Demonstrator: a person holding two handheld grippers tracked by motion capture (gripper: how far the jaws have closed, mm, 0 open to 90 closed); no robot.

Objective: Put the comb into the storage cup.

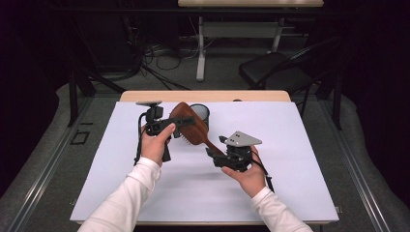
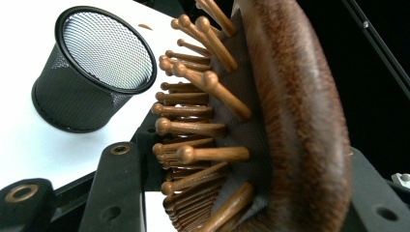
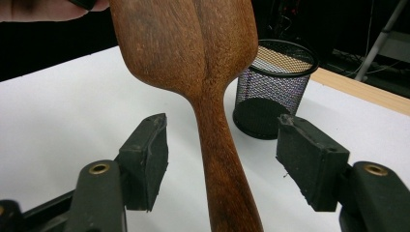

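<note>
Left gripper (image 1: 181, 122) is clamped on the brush (image 1: 191, 128); right gripper (image 3: 220, 162) jaws stand apart around the handle. Next, drop it in the cup (image 1: 199, 113).

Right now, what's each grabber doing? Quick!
Left gripper: shut on the wooden hairbrush, gripping its head.
Right gripper: open, jaws either side of the brush handle, not touching.

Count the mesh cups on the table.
1. The black mesh cup stands upright at the far side of the white table, just behind the wooden hairbrush.
</note>
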